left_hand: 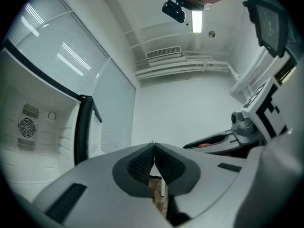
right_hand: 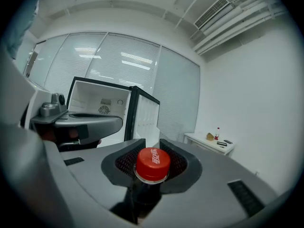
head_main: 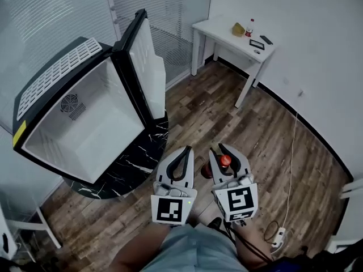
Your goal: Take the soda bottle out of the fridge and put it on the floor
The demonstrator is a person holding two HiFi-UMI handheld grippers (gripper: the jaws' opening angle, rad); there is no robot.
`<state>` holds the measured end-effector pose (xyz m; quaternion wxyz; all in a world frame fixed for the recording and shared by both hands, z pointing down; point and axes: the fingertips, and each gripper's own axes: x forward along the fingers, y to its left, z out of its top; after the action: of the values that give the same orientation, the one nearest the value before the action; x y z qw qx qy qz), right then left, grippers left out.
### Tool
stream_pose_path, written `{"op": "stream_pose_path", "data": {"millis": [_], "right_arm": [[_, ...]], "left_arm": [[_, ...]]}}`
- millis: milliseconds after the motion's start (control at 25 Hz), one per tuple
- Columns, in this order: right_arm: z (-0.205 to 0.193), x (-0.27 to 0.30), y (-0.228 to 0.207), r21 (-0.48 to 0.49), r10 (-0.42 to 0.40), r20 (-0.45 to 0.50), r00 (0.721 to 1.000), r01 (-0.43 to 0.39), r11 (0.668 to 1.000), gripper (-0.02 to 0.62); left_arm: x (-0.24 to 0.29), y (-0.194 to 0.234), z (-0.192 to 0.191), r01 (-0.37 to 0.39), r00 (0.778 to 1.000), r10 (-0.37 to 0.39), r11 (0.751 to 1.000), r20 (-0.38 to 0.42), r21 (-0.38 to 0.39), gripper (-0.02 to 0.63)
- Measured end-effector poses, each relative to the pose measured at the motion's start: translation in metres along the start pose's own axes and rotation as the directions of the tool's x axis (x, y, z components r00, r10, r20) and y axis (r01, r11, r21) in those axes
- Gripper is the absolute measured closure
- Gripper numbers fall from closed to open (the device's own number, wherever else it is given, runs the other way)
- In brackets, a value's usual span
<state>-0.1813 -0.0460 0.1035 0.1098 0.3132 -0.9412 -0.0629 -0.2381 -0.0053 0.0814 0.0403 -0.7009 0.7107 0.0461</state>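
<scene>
soda bottle (right_hand: 153,164) is gripped at the neck between the ribbed dark pads of the right hand-held gripper (head_main: 221,152). its smooth red cap shows above the jaws and its dark body hangs below, long axis upright. just left of it, the left hand-held gripper (left_hand: 154,151) is clenched on nothing. the wood-plank floor (head_main: 227,106) lies straight beneath the bottle, so the set-down likely goes downward with the right hand. farther left the white-lined fridge (head_main: 85,123) stands open, and a white desk (head_main: 221,30) is farthest.

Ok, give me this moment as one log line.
right gripper: shut on soda bottle neck | left gripper: shut, empty | fridge: open, bottle out
</scene>
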Motion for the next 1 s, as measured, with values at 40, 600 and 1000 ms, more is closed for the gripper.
{"op": "stream_pose_path", "data": {"millis": [40,600,1000], "right_arm": [[-0.004,-0.008,-0.011,0.008,-0.018,-0.002,1.0,0.018,1.0,0.489],[-0.08,-0.129,-0.155,0.055,-0.174,-0.056,0.983,0.177,0.983,0.489],[-0.145,-0.186,-0.211,0.115,-0.286,-0.107,0.952,0.298,0.948,0.489]], "left_arm": [[0.005,-0.013,-0.002,0.02,1.0,-0.02,1.0,-0.003,-0.002,0.589],[0.057,-0.2,-0.031,0.196,0.978,-0.197,0.98,-0.062,-0.027,0.589],[0.079,-0.275,-0.075,0.284,0.948,-0.287,0.958,-0.135,-0.036,0.589]]}}
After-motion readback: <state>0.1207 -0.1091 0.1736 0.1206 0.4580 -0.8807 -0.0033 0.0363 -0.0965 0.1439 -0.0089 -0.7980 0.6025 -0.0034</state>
